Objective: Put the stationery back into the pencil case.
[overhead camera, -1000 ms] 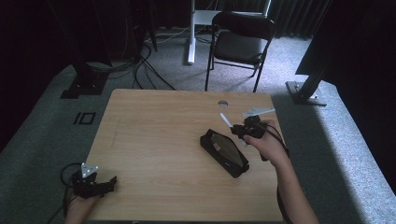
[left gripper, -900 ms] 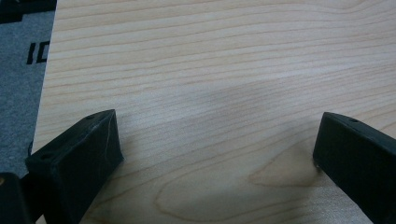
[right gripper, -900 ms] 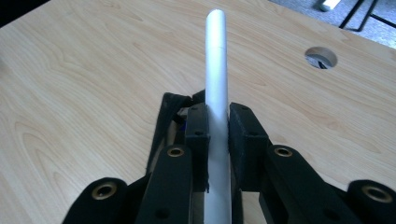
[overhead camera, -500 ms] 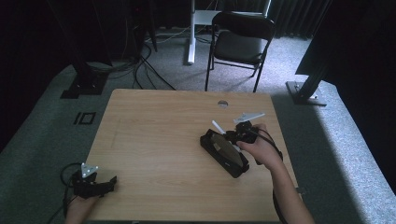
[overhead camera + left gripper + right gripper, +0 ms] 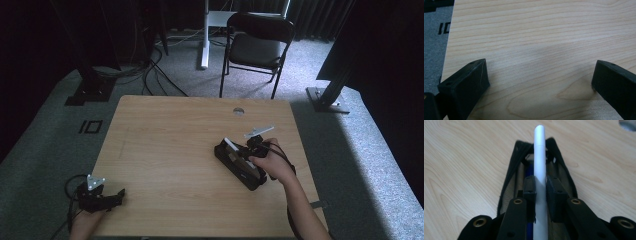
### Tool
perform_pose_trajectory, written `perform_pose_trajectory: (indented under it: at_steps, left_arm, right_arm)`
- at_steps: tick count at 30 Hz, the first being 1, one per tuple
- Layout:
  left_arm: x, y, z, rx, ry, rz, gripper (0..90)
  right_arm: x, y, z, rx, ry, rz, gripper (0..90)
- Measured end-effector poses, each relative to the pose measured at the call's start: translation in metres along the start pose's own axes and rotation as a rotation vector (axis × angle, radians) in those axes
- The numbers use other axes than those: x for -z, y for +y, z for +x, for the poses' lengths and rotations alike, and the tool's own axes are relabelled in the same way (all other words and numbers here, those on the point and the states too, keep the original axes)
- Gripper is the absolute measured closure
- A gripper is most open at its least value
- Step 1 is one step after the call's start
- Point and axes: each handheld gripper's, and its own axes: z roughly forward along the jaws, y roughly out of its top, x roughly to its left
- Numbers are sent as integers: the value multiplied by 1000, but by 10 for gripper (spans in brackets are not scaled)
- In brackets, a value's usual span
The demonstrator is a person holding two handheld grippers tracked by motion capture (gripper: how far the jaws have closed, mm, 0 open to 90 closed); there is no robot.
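Note:
A black pencil case (image 5: 239, 165) lies open on the right half of the wooden table (image 5: 170, 145). My right gripper (image 5: 239, 153) hovers just over it, shut on a white pen (image 5: 231, 146). In the right gripper view the white pen (image 5: 540, 170) is pinched between the two pads and points along the open pencil case (image 5: 511, 177), where a blue pen (image 5: 530, 171) lies inside. My left gripper (image 5: 119, 195) rests at the table's near left corner. The left gripper view has its black fingers (image 5: 465, 85) wide apart over bare wood, nothing between them.
A round cable hole (image 5: 238, 111) sits near the table's far edge. A black folding chair (image 5: 257, 47) and a white desk leg (image 5: 205, 35) stand beyond the table, with cables (image 5: 150, 70) on the grey carpet. A dark stand foot (image 5: 325, 100) is at the right.
My right gripper has sunk and shifted left with the white pen, from above the case's far right side to right over its opening. The left gripper has stayed put.

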Motion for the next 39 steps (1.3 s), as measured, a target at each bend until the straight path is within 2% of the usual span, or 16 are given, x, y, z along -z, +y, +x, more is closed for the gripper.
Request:
perform_pose_trajectory:
  at_steps: [15, 24, 32, 39]
  left_arm:
    - [0, 0, 0, 0, 0, 0, 12]
    - [0, 0, 0, 0, 0, 0, 12]
    - [0, 0, 0, 0, 0, 0, 12]
    - [0, 0, 0, 0, 0, 0, 12]
  right_arm:
    - [-28, -5, 2, 0, -26, 99, 785]
    - [-42, -5, 8, 5, -5, 145, 785]
    - [-48, -5, 10, -3, 6, 174, 781]
    - [-46, -5, 7, -32, 27, 158, 746]
